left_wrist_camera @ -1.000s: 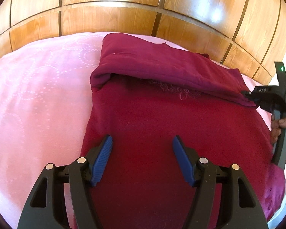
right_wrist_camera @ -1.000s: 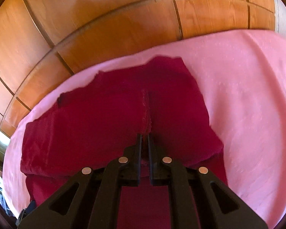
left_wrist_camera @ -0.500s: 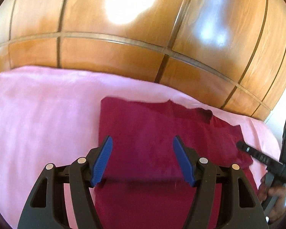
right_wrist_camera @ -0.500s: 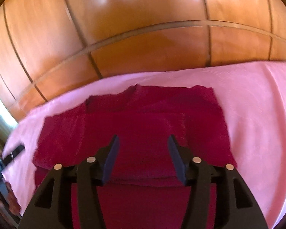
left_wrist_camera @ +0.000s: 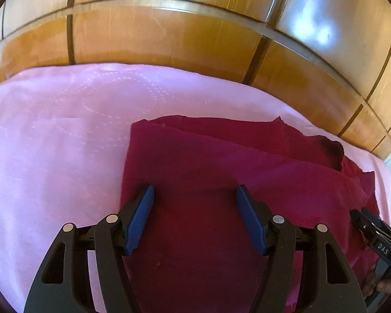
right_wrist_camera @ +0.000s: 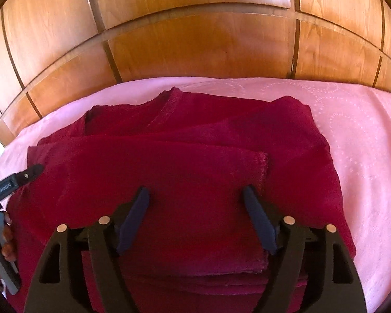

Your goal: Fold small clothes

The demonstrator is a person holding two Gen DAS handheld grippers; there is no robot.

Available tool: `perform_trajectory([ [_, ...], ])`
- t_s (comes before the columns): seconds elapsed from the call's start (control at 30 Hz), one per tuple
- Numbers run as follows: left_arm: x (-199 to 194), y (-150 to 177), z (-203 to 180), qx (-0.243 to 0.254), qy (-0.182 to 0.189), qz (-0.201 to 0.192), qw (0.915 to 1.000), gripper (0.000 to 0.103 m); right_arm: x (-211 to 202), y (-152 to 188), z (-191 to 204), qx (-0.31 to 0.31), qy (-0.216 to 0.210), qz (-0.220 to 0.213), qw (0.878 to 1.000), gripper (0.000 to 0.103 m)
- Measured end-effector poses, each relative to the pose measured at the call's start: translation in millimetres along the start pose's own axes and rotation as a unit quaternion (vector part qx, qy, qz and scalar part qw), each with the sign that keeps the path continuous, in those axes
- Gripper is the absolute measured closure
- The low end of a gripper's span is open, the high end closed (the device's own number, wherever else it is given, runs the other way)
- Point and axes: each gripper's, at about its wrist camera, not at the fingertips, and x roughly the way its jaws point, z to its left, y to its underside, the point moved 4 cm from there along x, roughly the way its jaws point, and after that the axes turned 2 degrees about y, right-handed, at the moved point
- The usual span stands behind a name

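Note:
A dark red garment (left_wrist_camera: 221,172) lies folded in layers on the pink bedsheet (left_wrist_camera: 60,135). It also shows in the right wrist view (right_wrist_camera: 195,161), with a folded flap on top. My left gripper (left_wrist_camera: 195,203) is open and empty above the garment's left part. My right gripper (right_wrist_camera: 196,203) is open and empty above the garment's middle. The right gripper's tip shows at the right edge of the left wrist view (left_wrist_camera: 372,229). The left gripper's tip shows at the left edge of the right wrist view (right_wrist_camera: 18,180).
A glossy wooden panelled headboard (left_wrist_camera: 169,36) rises right behind the bed, also in the right wrist view (right_wrist_camera: 195,47). Pink sheet (right_wrist_camera: 357,135) spreads to the right of the garment and to its left.
My right gripper has opened and let go of the garment's folded edge. Both grippers have pulled back and tilted up. The top flap now lies flat on the garment.

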Motion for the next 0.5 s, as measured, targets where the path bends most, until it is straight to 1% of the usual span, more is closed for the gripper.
perform_trajectory([
  [0.07,-10.3,0.0,-2.2,0.0,-0.007,-0.012,0.9999,0.038,-0.2,0.1,-0.2,-0.004,0.001,0.001,1.0,0.023],
  [0.2,-26.2,-9.3,-13.1,0.025,-0.014,-0.047,0.9985,0.038,-0.8,-0.6,0.2,-0.007,0.001,0.0,1.0,0.021],
  [0.3,-16.3,-19.5,-18.7,0.035,-0.014,-0.04,0.9985,0.038,-0.6,-0.2,0.2,-0.009,0.0,0.0,1.0,0.02],
  [0.37,1.3,-20.5,-18.8,0.04,-0.026,-0.019,0.9987,0.038,-0.1,-0.6,0.2,-0.01,-0.002,0.001,1.0,0.018],
  [0.4,14.0,-19.3,-16.5,0.039,-0.036,-0.007,0.9986,0.036,0.1,-0.5,0.2,-0.011,-0.003,0.001,1.0,0.017],
  [0.43,23.5,-16.7,-13.0,0.034,-0.034,-0.001,0.9989,0.034,0.3,-0.3,0.6,-0.011,-0.003,0.001,1.0,0.017],
  [0.5,24.3,-16.4,-12.6,0.028,-0.031,-0.007,0.9991,0.032,0.5,0.2,0.5,-0.014,-0.002,0.001,1.0,0.016],
])
